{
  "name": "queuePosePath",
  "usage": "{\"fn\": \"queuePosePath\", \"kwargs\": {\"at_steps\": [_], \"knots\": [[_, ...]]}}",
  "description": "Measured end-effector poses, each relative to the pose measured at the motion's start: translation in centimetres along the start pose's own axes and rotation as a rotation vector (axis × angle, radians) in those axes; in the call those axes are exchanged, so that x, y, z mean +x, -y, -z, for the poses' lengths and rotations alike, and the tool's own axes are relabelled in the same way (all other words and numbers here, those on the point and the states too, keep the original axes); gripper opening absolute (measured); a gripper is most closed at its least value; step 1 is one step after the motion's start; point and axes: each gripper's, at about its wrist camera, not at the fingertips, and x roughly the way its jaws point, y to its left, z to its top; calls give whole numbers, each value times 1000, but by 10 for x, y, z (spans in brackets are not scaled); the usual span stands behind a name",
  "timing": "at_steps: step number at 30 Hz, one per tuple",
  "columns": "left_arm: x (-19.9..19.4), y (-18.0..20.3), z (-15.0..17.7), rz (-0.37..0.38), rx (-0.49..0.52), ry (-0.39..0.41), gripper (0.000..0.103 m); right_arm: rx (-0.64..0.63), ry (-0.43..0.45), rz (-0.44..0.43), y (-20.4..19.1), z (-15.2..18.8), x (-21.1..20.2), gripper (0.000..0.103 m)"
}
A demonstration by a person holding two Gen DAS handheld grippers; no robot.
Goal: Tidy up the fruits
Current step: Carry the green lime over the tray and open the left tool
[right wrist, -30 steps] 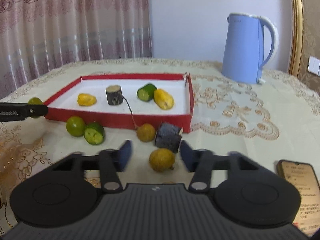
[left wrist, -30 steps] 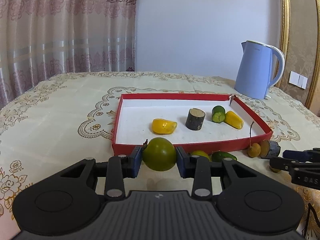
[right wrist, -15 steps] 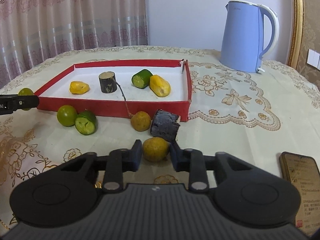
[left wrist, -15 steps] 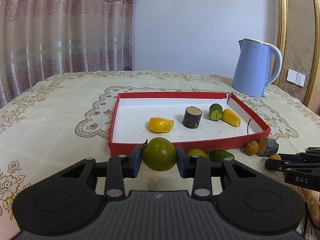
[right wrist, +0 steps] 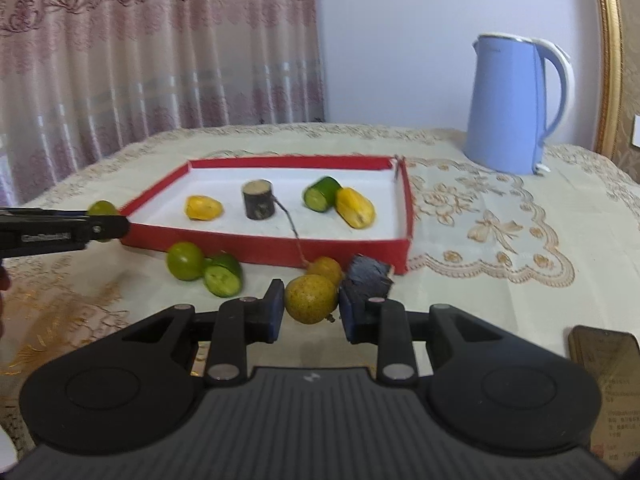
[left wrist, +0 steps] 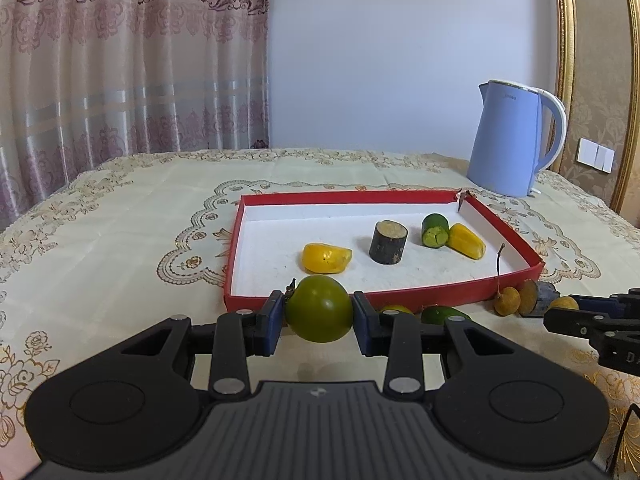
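Green fruit (left wrist: 319, 308) and yellow fruit (right wrist: 311, 299) clamped between fingers.

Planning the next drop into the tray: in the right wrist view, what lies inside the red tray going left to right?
Inside the red tray: yellow fruit piece → dark cut cylinder → green cucumber piece → second yellow piece, touching the cucumber.

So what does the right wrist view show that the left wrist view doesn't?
Only the right wrist view shows the phone at the table's right edge, and the right gripper shut on the yellow-brown fruit. Only the left wrist view shows the wall switch, and the left gripper shut on the green fruit. Both show the red tray and blue kettle.
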Motion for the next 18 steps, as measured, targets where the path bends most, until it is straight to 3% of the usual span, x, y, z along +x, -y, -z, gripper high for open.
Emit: {"fn": "queuePosePath", "kwargs": {"at_steps": [10, 18], "knots": [[3, 3, -14, -25, 43, 35, 35, 2, 24, -27, 1, -1, -9, 28], [28, 3, -32, -62, 72, 46, 35, 14, 29, -35, 4, 0, -11, 28]]}}
